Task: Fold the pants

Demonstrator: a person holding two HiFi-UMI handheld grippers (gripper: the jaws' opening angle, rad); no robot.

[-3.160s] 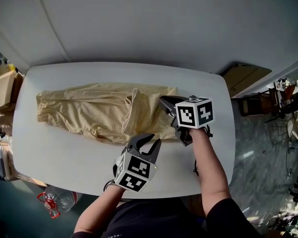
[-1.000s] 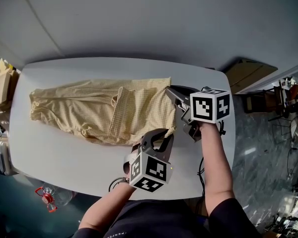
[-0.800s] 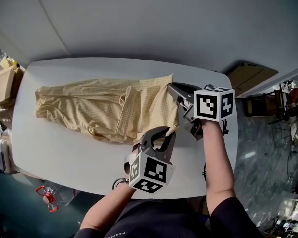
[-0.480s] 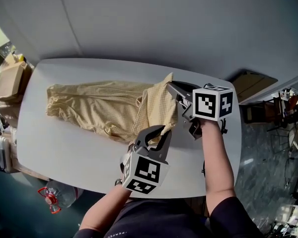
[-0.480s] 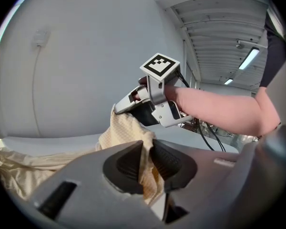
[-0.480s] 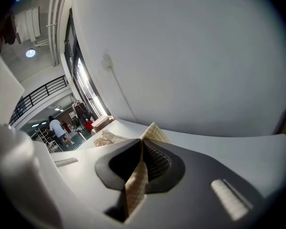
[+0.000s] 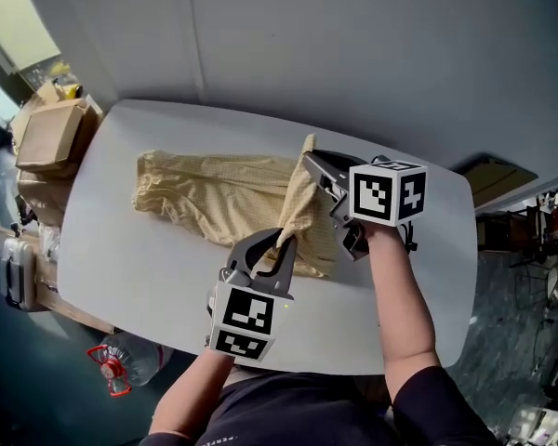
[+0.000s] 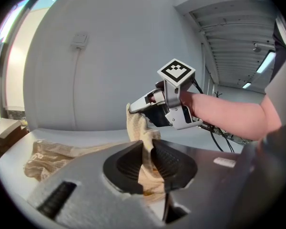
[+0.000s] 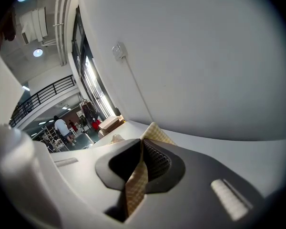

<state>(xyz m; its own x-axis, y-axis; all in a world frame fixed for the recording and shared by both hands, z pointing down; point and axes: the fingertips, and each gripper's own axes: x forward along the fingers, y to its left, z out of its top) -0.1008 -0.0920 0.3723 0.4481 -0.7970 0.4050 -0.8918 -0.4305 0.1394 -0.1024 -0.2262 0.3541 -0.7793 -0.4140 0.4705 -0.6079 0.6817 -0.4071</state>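
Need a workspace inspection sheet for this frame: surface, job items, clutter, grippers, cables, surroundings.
Surface: white table, bare except for the garment.
Job's things: yellow checked pants, one end lifted off the table, the rest lying on it.
Clutter: nothing seen on the table.
Grippers: left gripper shut on the near corner of the lifted end; right gripper shut on the far corner of the same end.
Cables: black cable trails from the right gripper.
Surroundings: cardboard box off the table's left end, plastic bottle on the floor, plain wall behind.
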